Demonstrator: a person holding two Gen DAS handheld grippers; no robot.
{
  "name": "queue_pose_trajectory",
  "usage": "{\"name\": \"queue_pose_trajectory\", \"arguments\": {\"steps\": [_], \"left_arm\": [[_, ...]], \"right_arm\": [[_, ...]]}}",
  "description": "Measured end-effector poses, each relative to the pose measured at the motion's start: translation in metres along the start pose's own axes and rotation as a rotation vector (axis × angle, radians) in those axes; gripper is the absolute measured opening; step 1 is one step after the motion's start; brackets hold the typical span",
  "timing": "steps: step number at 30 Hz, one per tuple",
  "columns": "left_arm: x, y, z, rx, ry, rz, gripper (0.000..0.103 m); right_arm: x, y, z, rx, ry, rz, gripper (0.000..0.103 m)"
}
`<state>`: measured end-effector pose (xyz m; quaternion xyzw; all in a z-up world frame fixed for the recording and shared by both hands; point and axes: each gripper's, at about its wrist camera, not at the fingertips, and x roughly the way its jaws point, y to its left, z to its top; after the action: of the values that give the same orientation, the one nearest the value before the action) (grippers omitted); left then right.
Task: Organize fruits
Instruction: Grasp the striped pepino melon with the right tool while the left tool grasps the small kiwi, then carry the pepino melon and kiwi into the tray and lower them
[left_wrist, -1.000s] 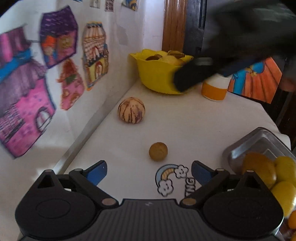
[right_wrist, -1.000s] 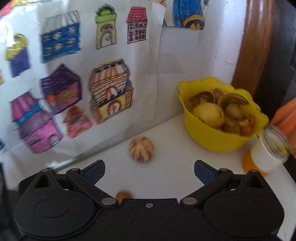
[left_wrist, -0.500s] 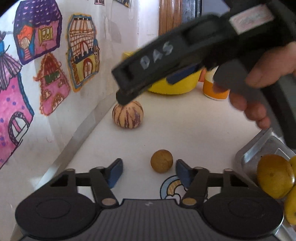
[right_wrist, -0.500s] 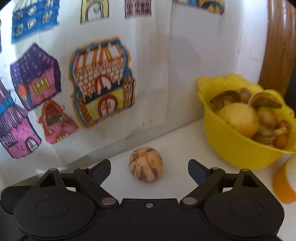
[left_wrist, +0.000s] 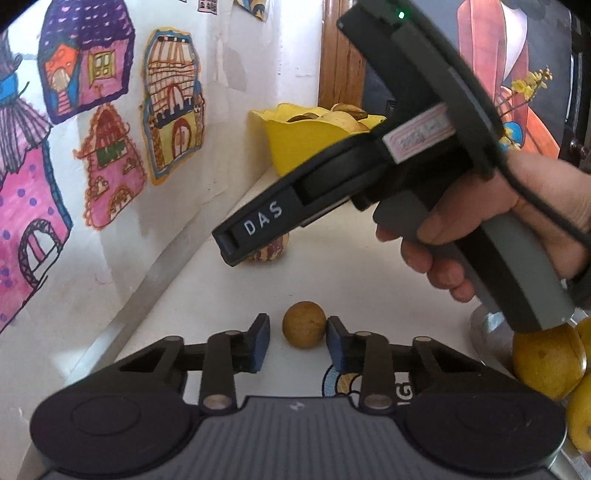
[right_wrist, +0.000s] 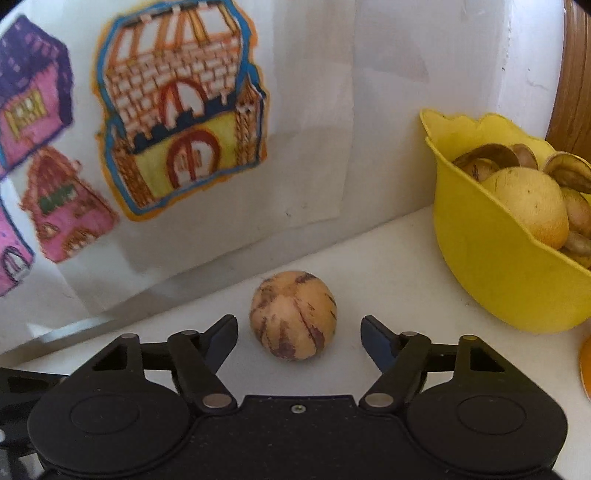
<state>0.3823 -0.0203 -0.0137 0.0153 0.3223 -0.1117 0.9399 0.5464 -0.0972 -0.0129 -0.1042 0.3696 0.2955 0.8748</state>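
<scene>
A small brown round fruit (left_wrist: 304, 324) lies on the white tabletop between the fingers of my left gripper (left_wrist: 298, 341). Those jaws are closing: the right pad (left_wrist: 334, 343) is at the fruit's skin and a narrow gap remains at the left pad (left_wrist: 261, 339). In the right wrist view a striped tan fruit (right_wrist: 293, 314) sits between the fingers of my right gripper (right_wrist: 299, 334). These jaws are closing too, with a gap on both sides. In the left wrist view a person's hand (left_wrist: 461, 214) holds that black tool low over the striped fruit (left_wrist: 271, 251), hiding most of it.
A yellow bowl (right_wrist: 498, 258) with fruit and peels stands at the back by the wall. A wall with house drawings (right_wrist: 177, 122) runs close along the left. A metal tray (left_wrist: 487, 321) holding yellow fruits (left_wrist: 546, 362) is at the near right. An orange jar (right_wrist: 585, 365) shows at the right edge.
My left jaws have narrowed around the small brown fruit. The right gripper has come down and closer to the striped fruit, and its jaws have narrowed around it.
</scene>
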Motion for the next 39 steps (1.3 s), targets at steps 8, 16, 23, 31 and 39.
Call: {"name": "queue_pose_trajectory", "arguments": {"steps": [8, 16, 23, 31, 39], "left_arm": [[-0.004, 0.004, 0.000, -0.017, -0.002, 0.005, 0.029], [-0.011, 0.014, 0.001, -0.054, -0.008, -0.012, 0.028], [-0.016, 0.020, -0.005, -0.078, -0.011, -0.037, 0.028], [-0.019, 0.020, -0.009, -0.096, -0.012, -0.097, 0.028], [-0.035, -0.008, -0.021, -0.106, -0.008, -0.140, 0.028]], "right_arm": [[0.001, 0.003, -0.007, 0.017, -0.037, -0.001, 0.051], [-0.025, 0.008, -0.021, 0.033, -0.034, -0.018, 0.051], [-0.079, 0.001, -0.039, 0.048, -0.079, -0.021, 0.051], [-0.153, -0.009, -0.077, 0.099, -0.125, -0.028, 0.051], [-0.214, -0.034, -0.135, 0.143, -0.176, -0.099, 0.051]]}}
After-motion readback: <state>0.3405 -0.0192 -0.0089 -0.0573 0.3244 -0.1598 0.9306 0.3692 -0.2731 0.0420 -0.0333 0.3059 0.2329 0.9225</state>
